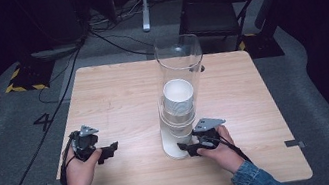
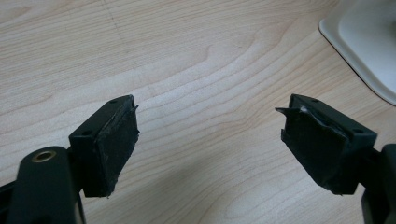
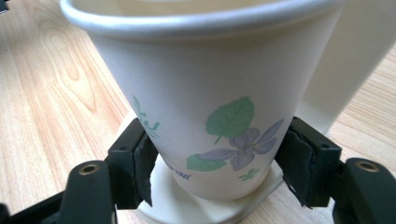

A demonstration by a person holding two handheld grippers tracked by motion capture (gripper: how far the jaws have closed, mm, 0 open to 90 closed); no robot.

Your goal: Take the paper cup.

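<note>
A clear tube dispenser (image 1: 179, 59) stands on a white base (image 1: 171, 151) mid-table, with a stack of white paper cups (image 1: 178, 97) inside. My right gripper (image 1: 188, 148) is at the foot of the dispenser. In the right gripper view a flower-printed paper cup (image 3: 210, 84) sits between the jaws just above the base (image 3: 187, 205), and both pads (image 3: 144, 168) press its lower sides, so my right gripper (image 3: 217, 172) is shut on it. My left gripper (image 1: 109, 151) rests low over bare wood to the left, open (image 2: 208, 140) with nothing between its pads.
The wooden table (image 1: 117, 95) has free room left of and behind the dispenser. The dispenser's white upright (image 3: 345, 56) rises right behind the cup. A corner of the base (image 2: 369, 42) lies ahead and right of my left gripper. A dark chair (image 1: 212, 11) and cables lie beyond the table.
</note>
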